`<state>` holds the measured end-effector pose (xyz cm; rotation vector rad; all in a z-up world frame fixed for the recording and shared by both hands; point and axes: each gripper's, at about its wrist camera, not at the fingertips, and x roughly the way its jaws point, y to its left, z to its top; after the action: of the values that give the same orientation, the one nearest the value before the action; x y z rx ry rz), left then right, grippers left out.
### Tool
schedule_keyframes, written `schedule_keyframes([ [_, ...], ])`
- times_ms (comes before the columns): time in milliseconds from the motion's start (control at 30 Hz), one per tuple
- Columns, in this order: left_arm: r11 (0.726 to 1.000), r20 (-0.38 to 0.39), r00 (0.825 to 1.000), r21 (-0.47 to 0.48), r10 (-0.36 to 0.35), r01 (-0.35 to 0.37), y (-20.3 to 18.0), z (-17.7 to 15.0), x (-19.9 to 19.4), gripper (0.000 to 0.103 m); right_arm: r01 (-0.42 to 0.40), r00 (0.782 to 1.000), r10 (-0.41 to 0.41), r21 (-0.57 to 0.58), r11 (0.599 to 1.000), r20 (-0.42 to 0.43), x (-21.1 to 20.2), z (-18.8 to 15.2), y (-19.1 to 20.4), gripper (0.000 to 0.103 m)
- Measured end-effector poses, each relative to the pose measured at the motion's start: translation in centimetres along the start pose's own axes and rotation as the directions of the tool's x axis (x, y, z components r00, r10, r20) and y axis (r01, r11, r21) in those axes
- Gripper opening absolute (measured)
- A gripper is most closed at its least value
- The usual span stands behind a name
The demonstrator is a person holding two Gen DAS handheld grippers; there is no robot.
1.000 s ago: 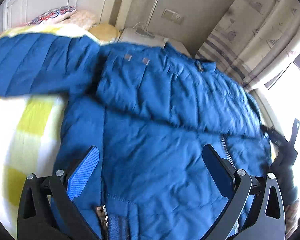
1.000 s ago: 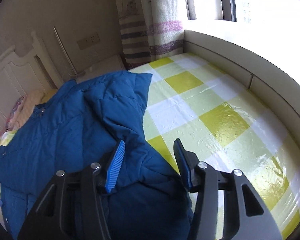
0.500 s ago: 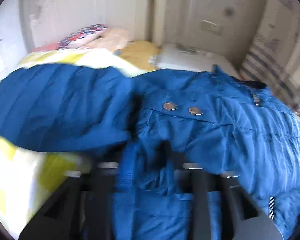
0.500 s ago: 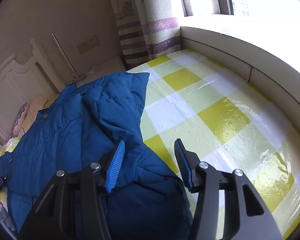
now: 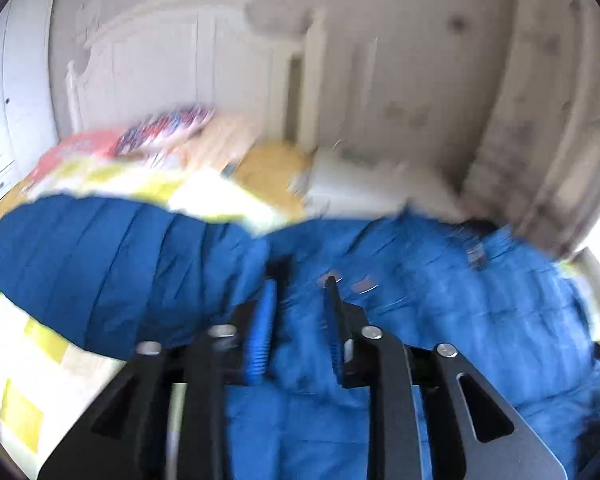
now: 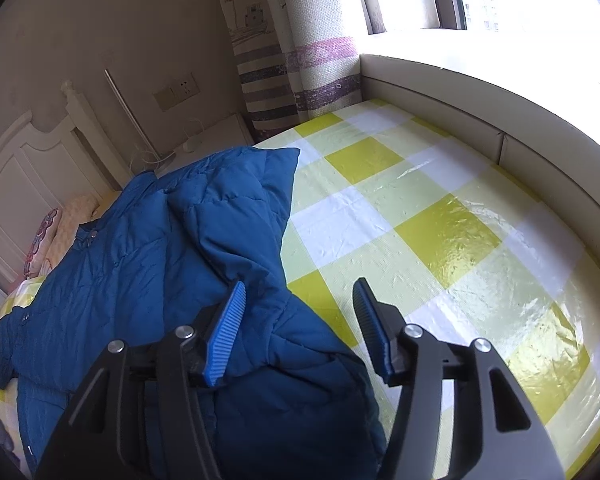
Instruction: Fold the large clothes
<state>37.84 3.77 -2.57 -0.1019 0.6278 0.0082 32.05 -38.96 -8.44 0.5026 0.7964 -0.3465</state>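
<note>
My way across the checked sheet lies bare to the right of the blue jacket, up to the padded ledge under the window. Left of the jacket, pillows and the white headboard close that side; a nightstand stands behind it.

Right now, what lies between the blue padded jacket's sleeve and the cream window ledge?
Only bare yellow-and-white checked bed cover, seen in the right wrist view, between the sleeve and ledge.
</note>
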Motion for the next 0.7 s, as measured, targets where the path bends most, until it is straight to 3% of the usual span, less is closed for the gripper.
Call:
schedule_keyframes([
  [33, 0.999, -0.009, 1.000, 0.029, -0.015, 0.015, -0.9, 0.0, -0.1, 0.052, 0.002, 1.000, -0.002, 0.001, 1.000, 0.004, 0.0, 0.0, 0.0, 0.055],
  [67, 0.996, -0.043, 0.998, 0.074, -0.050, 0.053, -2.2, -0.1, 0.5, 0.091, 0.003, 1.000, -0.003, 0.003, 1.000, 0.006, -0.1, 0.0, 0.0, 0.055],
  [100, 0.989, -0.086, 0.992, 0.108, -0.089, 0.098, -3.4, -0.5, 1.7, 0.099, 0.004, 1.000, -0.004, 0.004, 1.000, 0.009, -0.2, -0.1, 0.0, 0.055],
  [167, 0.985, -0.133, 0.989, 0.153, -0.065, 0.085, -4.8, -1.7, 3.7, 0.099, 0.003, 1.000, -0.003, 0.006, 1.000, 0.017, -0.4, -0.1, 0.0, 0.055],
  [267, 0.981, -0.275, 0.960, 0.168, -0.048, 0.097, -5.6, -4.1, 8.8, 0.099, 0.001, 1.000, -0.002, 0.015, 1.000, 0.028, -0.6, -0.1, -0.2, 0.055],
  [400, 0.976, -0.265, 0.964, 0.201, -0.029, 0.085, -6.3, -4.8, 9.0, 0.099, -0.002, 0.998, 0.001, 0.015, 1.000, 0.058, -1.3, -0.3, -0.2, 0.055],
  [567, 0.980, -0.259, 0.963, 0.165, -0.068, 0.114, -5.8, -5.0, 8.6, 0.099, 0.023, 0.988, -0.021, -0.014, 1.000, 0.154, -3.3, -0.2, 1.1, 0.055],
  [700, 0.981, -0.254, 0.963, 0.146, -0.088, 0.128, -5.6, -4.7, 8.7, 0.099, -0.020, 0.998, 0.028, -0.146, 0.989, 0.055, -1.9, 2.0, 6.3, 0.056],
])
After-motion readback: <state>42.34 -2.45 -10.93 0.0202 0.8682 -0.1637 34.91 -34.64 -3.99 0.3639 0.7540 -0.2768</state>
